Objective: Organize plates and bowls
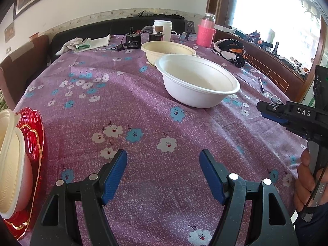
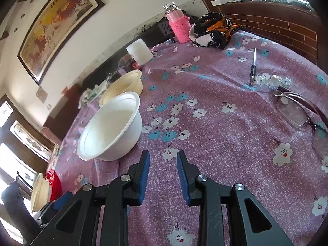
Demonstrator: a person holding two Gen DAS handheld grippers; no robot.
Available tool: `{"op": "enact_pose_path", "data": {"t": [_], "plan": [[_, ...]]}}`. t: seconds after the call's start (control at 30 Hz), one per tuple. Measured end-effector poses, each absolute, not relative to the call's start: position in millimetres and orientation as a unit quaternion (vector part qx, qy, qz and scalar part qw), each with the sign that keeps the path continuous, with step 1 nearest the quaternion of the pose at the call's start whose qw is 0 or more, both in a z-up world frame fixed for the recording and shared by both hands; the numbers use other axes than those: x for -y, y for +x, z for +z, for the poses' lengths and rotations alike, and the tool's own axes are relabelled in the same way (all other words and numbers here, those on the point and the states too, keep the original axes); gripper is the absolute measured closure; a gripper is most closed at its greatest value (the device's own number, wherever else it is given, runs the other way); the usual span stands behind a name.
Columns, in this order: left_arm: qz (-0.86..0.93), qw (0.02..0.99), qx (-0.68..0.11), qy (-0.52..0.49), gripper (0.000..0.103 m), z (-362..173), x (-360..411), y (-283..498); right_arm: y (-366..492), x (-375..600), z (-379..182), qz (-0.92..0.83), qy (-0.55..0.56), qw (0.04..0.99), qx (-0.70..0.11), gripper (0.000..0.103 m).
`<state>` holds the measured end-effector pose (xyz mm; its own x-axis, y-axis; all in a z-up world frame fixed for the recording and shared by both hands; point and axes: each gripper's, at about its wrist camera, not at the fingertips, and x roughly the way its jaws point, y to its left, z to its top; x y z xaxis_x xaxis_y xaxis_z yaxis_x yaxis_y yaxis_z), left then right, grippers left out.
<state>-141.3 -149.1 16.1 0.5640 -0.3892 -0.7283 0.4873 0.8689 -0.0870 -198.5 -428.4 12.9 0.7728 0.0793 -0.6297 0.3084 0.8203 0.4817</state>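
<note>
Two bowls, white bowl (image 1: 197, 81) and cream bowl (image 1: 168, 51), sit upright, mouths up.

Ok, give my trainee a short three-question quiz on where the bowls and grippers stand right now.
1. True or false: the white round paper bowl sits nearer the grippers than the cream ribbed plastic bowl.
2. Which gripper stands wider open: A) left gripper B) right gripper?
3. Fill in: the cream bowls stacked at the table's left edge rest on a shiny ____ plate.

Key:
1. True; the two bowls look close together, possibly touching.
2. A; both are empty.
3. Red, with gold trim.
</note>
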Motion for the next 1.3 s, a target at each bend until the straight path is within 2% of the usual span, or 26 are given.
{"op": "enact_pose_path", "data": {"t": [0.17, 0.4, 0.53, 0.77, 0.9, 0.97, 1.03, 1.1, 1.17, 1.23, 1.3], "plan": [[-0.247, 0.882, -0.398, 0.058, 0.031, 15.8, 149.3, -139.4, -190.0, 430.3, 20.5, -0.039, 0.314, 0.886, -0.339, 0.074], [-0.248, 0.883, -0.394, 0.065, 0.031, 16.1, 151.0, -141.5, -151.9, 435.6, 53.4, -0.039, 0.283, 0.903, -0.322, 0.074], [-0.247, 0.884, -0.394, 0.058, 0.031, 17.1, 148.4, -140.6, -119.4, 446.4, 35.4, -0.037, 0.302, 0.89, -0.341, 0.074], [-0.255, 0.891, -0.374, 0.019, 0.031, 42.9, 147.9, -130.9, -110.2, 447.3, 18.8, -0.004, 0.313, 0.889, -0.333, 0.074], [-0.235, 0.894, -0.381, 0.0, 0.031, 54.1, 158.3, -97.6, -108.6, 443.7, 17.1, -0.001, 0.304, 0.891, -0.338, 0.083], [-0.224, 0.894, -0.388, -0.008, 0.031, 54.8, 162.1, -80.5, -109.4, 442.1, 17.3, -0.001, 0.299, 0.892, -0.338, 0.084], [-0.223, 0.891, -0.394, -0.026, 0.038, 53.8, 164.7, -62.6, -109.8, 440.3, 18.3, -0.001, 0.295, 0.895, -0.336, 0.084], [-0.221, 0.891, -0.395, -0.035, 0.04, 52.3, 169.7, -46.6, -109.9, 437.6, 18.4, 0.0, 0.289, 0.896, -0.337, 0.084], [-0.218, 0.888, -0.404, -0.035, 0.053, 48.5, 175.7, -35.4, -109.8, 433.5, 19.1, 0.001, 0.28, 0.898, -0.338, 0.084], [-0.226, 0.88, -0.417, -0.033, 0.075, 42.8, 183.4, -27.9, -109.6, 431.3, 19.4, 0.003, 0.277, 0.899, -0.339, 0.084], [-0.23, 0.88, -0.415, -0.026, 0.084, 40.4, 190.6, -28.2, -111.1, 431.0, 20.2, 0.012, 0.281, 0.899, -0.336, 0.084]]}}
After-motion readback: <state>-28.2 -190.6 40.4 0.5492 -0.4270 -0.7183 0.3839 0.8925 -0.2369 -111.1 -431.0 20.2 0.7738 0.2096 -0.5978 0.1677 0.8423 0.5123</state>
